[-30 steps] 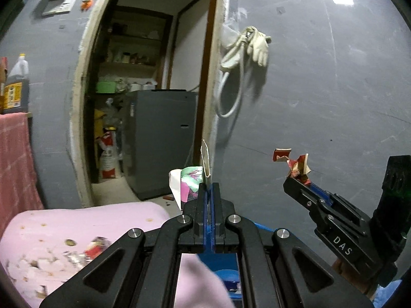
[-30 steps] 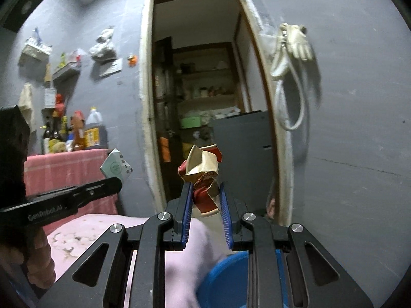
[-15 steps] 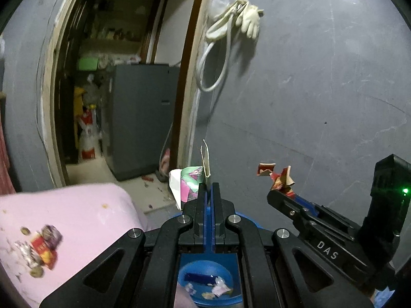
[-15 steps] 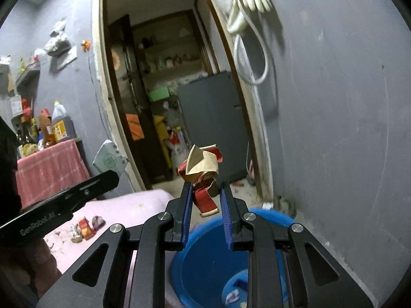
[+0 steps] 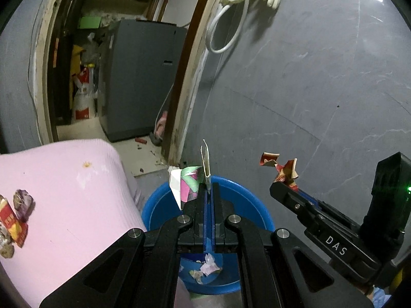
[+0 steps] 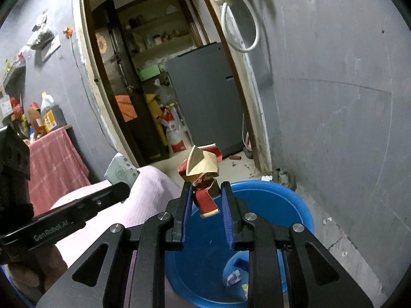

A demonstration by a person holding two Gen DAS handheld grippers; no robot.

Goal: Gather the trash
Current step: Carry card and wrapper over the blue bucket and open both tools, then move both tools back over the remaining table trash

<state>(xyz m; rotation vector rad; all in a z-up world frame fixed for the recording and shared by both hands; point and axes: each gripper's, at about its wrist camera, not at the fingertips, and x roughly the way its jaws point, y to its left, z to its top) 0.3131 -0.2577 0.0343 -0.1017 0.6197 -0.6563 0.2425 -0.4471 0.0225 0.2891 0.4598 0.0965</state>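
The left gripper [image 5: 208,192] is at the bottom middle, its fingers pressed tight together. The right gripper [image 6: 207,200] is at the bottom middle too, its fingers squeezing something.

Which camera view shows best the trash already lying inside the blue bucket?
The right wrist view: the blue bucket opens wide, with scraps visible on its bottom. In the left wrist view, the left gripper covers much of it; few scraps show.

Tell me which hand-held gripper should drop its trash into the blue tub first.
Probably the right hand-held gripper: its red-and-tan wrapper hangs over the blue tub, jaws already slightly apart. The left hand-held gripper is clamped tight on its flat packet.
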